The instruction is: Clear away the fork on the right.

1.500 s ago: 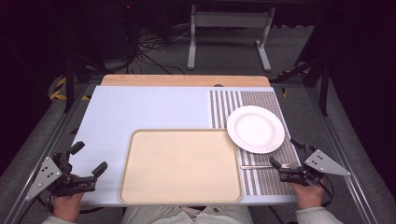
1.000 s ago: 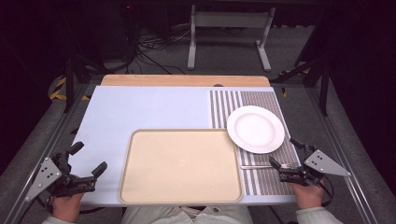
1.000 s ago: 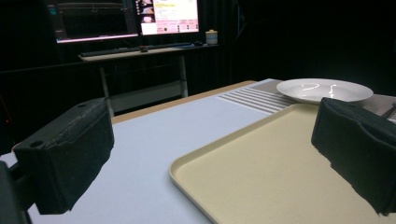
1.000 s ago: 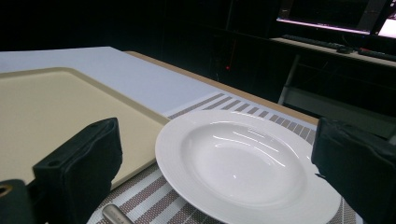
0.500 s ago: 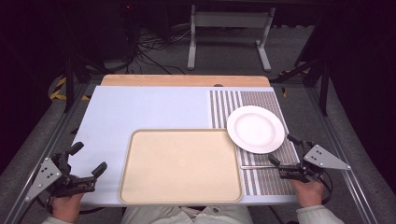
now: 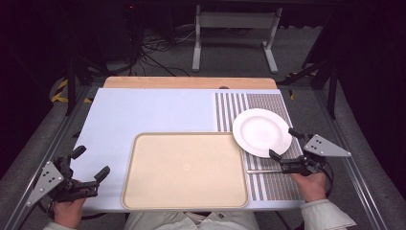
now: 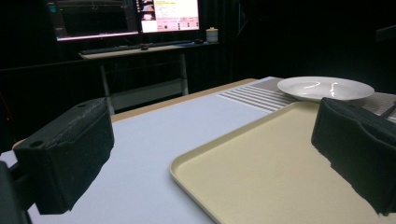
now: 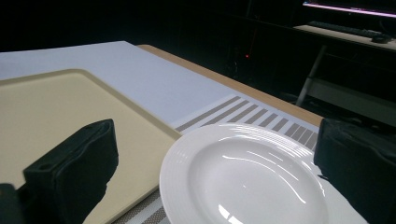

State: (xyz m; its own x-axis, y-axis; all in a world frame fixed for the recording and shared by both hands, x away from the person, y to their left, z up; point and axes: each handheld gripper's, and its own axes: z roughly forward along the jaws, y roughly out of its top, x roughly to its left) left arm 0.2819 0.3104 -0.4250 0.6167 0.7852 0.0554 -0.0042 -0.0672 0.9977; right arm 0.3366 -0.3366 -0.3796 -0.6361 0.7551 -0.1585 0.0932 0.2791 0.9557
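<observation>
White plate (image 6: 262,132) sits right of centre frame, its near rim just beyond the spread right hand-held gripper (image 6: 284,145); left hand-held gripper (image 6: 91,162) spread too.

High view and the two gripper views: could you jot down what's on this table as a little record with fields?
Table: pale blue top, wooden far edge
Tray: beige, empty, near the person
Striped mat: right side of the table
Plate: white, empty, on the striped mat, its edge at the tray's far right corner
Left gripper: jaws open, left of the tray, holding nothing
Right gripper: jaws open, beside the plate's near right rim, holding nothing
</observation>
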